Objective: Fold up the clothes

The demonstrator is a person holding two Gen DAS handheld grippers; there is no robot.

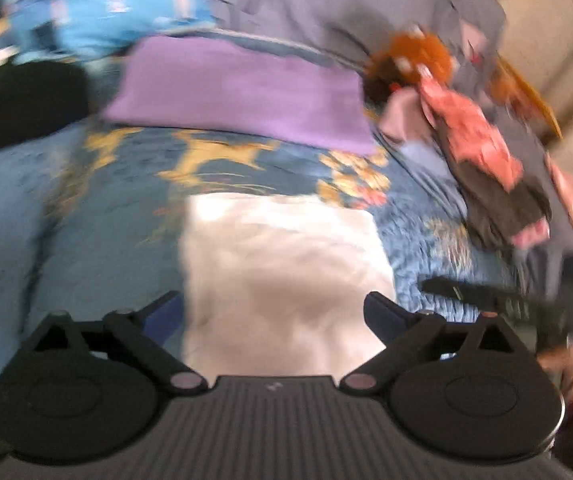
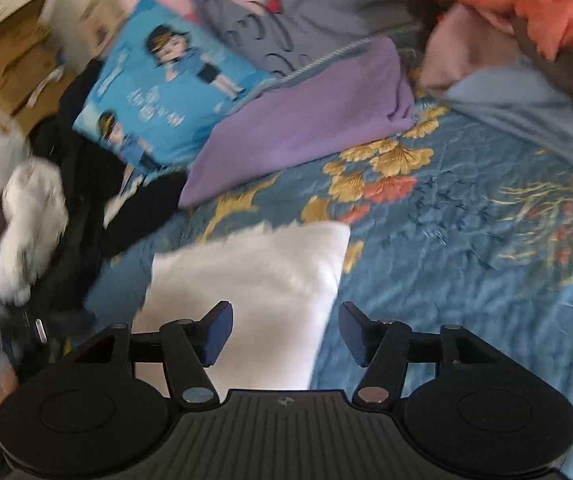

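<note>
One folded white fluffy cloth [image 1: 282,280] on blue floral bedspread [image 2: 466,280], between spread fingers of left gripper [image 1: 274,316]; right gripper [image 2: 285,334] spread, empty; one folded purple garment [image 2: 306,120] beyond; one blue cartoon pillow [image 2: 166,88]

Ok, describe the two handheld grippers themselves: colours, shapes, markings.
Both look alike. The left gripper and the right gripper each have a dark grey ribbed body with a small pale mark at its centre, two round black discs at the sides, black linkage arms with silvery pivot pins, and dark blue finger pads. No cables show. Both views are blurred, so finer markings cannot be read.
</note>
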